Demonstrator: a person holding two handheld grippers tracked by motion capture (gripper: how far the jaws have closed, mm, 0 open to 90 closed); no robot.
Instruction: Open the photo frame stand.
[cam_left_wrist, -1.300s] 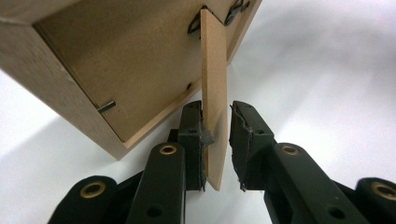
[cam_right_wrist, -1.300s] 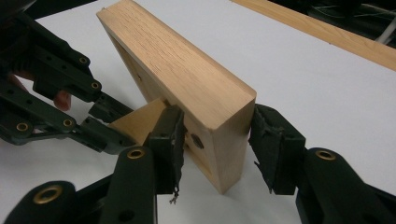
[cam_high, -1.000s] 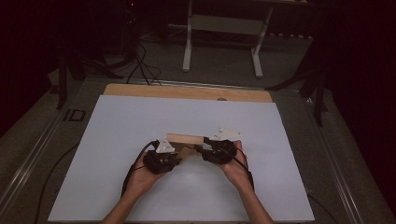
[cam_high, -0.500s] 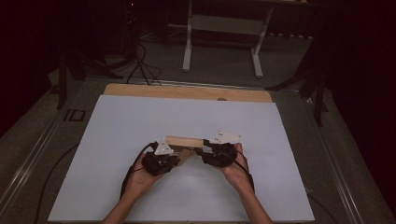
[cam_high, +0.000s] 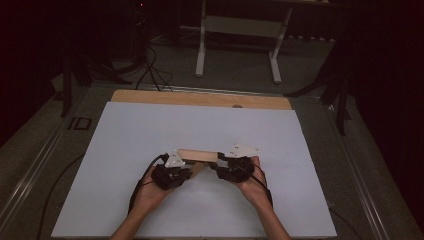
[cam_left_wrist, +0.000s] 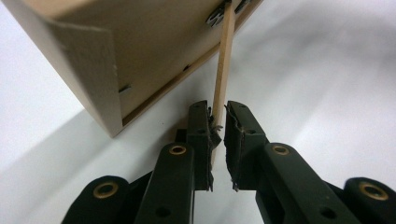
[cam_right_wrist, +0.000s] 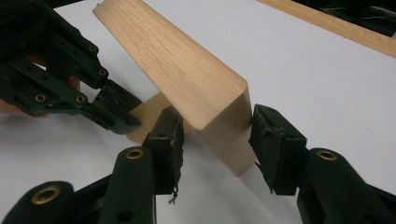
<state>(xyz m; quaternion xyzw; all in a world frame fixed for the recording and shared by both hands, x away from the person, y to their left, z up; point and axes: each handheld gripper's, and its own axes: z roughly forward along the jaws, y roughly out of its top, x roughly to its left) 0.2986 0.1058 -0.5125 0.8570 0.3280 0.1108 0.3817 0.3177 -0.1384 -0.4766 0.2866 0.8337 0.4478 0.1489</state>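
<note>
A pale wooden box (cam_high: 197, 155) is held off the white board between both hands. In the left gripper view the box (cam_left_wrist: 140, 42) tilts up to the left, and a thin wooden panel (cam_left_wrist: 224, 60) hinged to it runs down into my left gripper (cam_left_wrist: 219, 116). Those jaws have just been closing and now pinch the panel's edge. My right gripper (cam_right_wrist: 215, 126) is shut across the box's end (cam_right_wrist: 187, 70), one pad on each side. The left gripper (cam_right_wrist: 126, 116) shows there too, holding the panel (cam_right_wrist: 149, 109). From above, the left gripper (cam_high: 192, 167) and right gripper (cam_high: 217, 162) face each other.
The white board (cam_high: 150, 130) covers the table, with a wooden strip (cam_high: 200, 98) along its far edge. Beyond the table, a white stand (cam_high: 240, 30) and cables (cam_high: 150, 70) sit on the dark floor. Open board lies on all sides of the hands.
The box and both hands have drifted slightly towards the person's side of the board. The grips look the same.
</note>
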